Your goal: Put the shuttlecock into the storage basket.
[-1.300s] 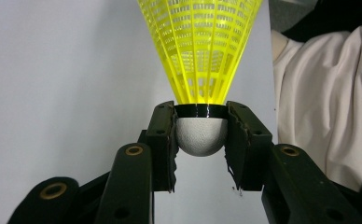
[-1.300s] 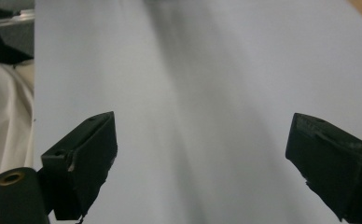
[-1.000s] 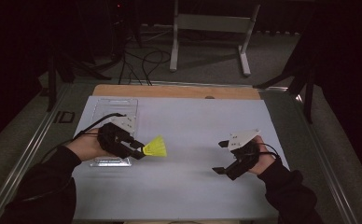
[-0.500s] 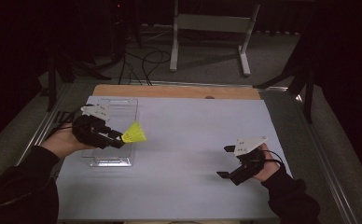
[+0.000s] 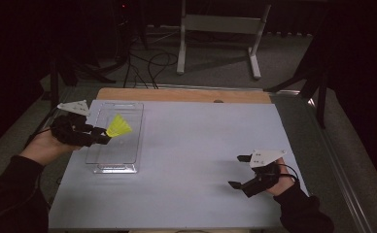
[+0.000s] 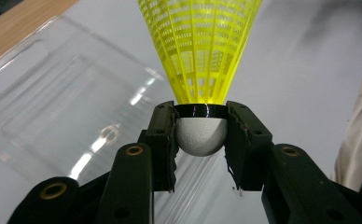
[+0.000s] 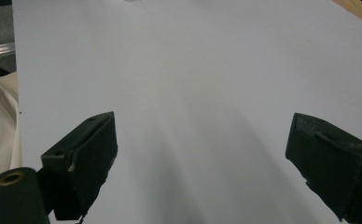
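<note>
A yellow shuttlecock (image 5: 118,126) with a white cork head (image 6: 201,135) hangs over a clear plastic tray (image 5: 128,150) at the table's left. My left gripper (image 5: 104,137) is shut on the cork, the yellow skirt (image 6: 200,46) pointing away from the jaws and toward the tray's far half. In the left gripper view the tray (image 6: 53,116) lies below and to the left of the jaws. My right gripper (image 5: 240,171) stands open low over the white sheet near the front right, its jaws wide apart with nothing between them (image 7: 202,168).
A white sheet (image 5: 201,145) covers the table, with a wooden strip (image 5: 177,94) along its far edge. Metal rails run down both sides. A stand's legs (image 5: 215,43) and cables lie on the floor beyond the table.
My left gripper has carried the shuttlecock leftward and farther back, from the sheet beside the tray to over the tray. The right gripper has drifted nearer the front edge and lower.
</note>
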